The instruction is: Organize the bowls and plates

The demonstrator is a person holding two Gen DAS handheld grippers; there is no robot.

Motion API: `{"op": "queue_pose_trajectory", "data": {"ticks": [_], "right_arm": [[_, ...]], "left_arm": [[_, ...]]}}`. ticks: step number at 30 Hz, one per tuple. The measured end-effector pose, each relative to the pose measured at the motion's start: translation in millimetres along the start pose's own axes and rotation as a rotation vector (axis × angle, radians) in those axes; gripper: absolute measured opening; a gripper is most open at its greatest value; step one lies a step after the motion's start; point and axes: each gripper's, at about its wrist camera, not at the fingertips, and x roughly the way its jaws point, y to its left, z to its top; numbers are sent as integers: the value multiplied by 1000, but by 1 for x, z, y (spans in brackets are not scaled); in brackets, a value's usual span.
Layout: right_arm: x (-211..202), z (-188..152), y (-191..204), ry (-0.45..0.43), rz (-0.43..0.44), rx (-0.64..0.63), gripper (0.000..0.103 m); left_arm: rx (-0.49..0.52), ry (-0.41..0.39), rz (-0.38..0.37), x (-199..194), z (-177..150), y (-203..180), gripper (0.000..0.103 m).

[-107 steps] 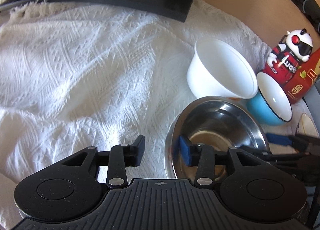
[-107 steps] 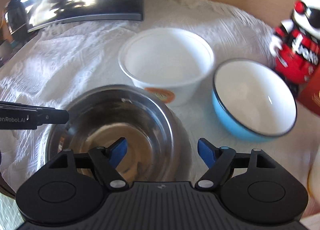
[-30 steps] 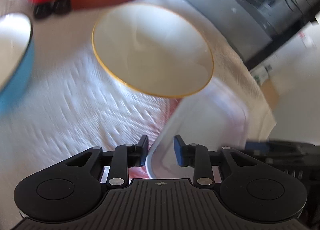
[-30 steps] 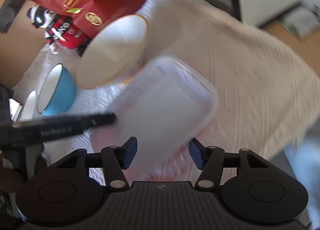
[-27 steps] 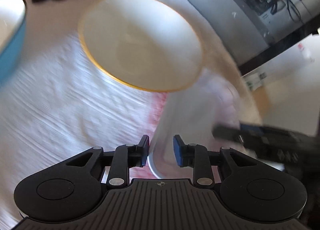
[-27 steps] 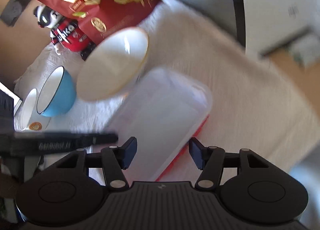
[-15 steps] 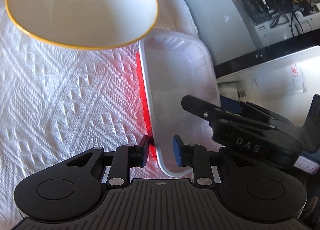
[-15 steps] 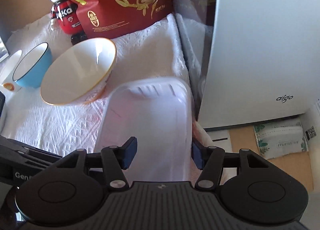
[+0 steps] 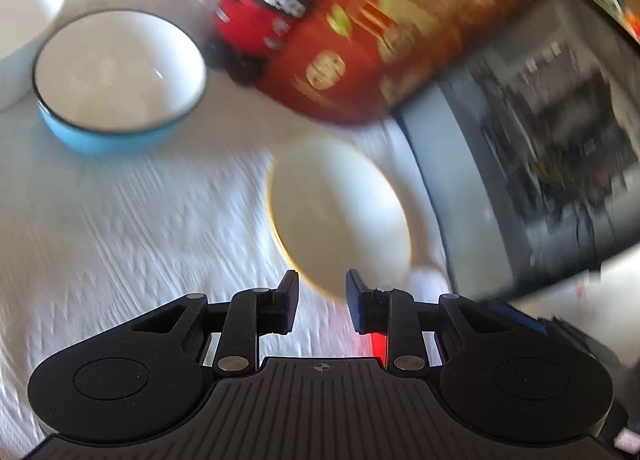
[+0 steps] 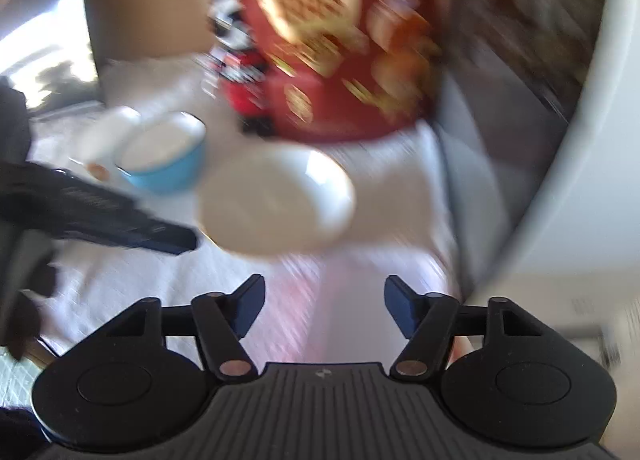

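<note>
Both views are motion-blurred. A cream bowl with a yellow rim (image 9: 340, 216) sits on the white cloth just ahead of my left gripper (image 9: 322, 300), whose fingers are open a little, with nothing between them. A blue bowl (image 9: 116, 80) stands at the far left, with a white bowl (image 9: 24, 20) beside it. In the right wrist view the cream bowl (image 10: 276, 200) lies ahead of my open, empty right gripper (image 10: 324, 306). The blue bowl (image 10: 164, 156) is further left. The clear plastic container with a red edge (image 9: 374, 344) is mostly hidden behind my left fingers.
A red snack bag (image 9: 392, 44) and a red toy figure (image 9: 264, 8) stand at the back. A dark computer case (image 9: 540, 148) is at the right. My left gripper's body (image 10: 100, 216) crosses the left of the right wrist view.
Both grippers have swung away from the clear plastic container toward the bowls. The left gripper now faces the cream bowl. The container has dropped out of the right wrist view.
</note>
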Motion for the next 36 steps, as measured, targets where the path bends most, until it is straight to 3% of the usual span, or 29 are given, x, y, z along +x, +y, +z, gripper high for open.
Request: {"op": "queue_pose_trajectory", "data": {"ticks": [4, 7, 10, 14, 18, 21, 29, 36], "right_arm": [[30, 39, 20, -10, -24, -41, 67], [63, 62, 19, 5, -98, -49, 68], [95, 78, 6, 34, -98, -10, 68], [137, 84, -16, 108, -48, 57, 70], [165, 80, -33, 182, 19, 107, 70], [183, 76, -42, 262, 104, 159, 64], [181, 78, -34, 280, 197, 158, 62], [168, 74, 11, 319, 299, 129, 64]], "left_arm": [[-16, -10, 61, 11, 19, 9, 29], [-29, 1, 105, 24, 25, 11, 29], [-29, 16, 149, 35, 20, 9, 29], [-67, 74, 132, 57, 19, 9, 29], [-70, 82, 120, 71, 18, 6, 29], [-59, 86, 127, 70, 16, 3, 30], [-75, 136, 169, 64, 14, 5, 29], [-154, 92, 209, 16, 1, 43, 29]]}}
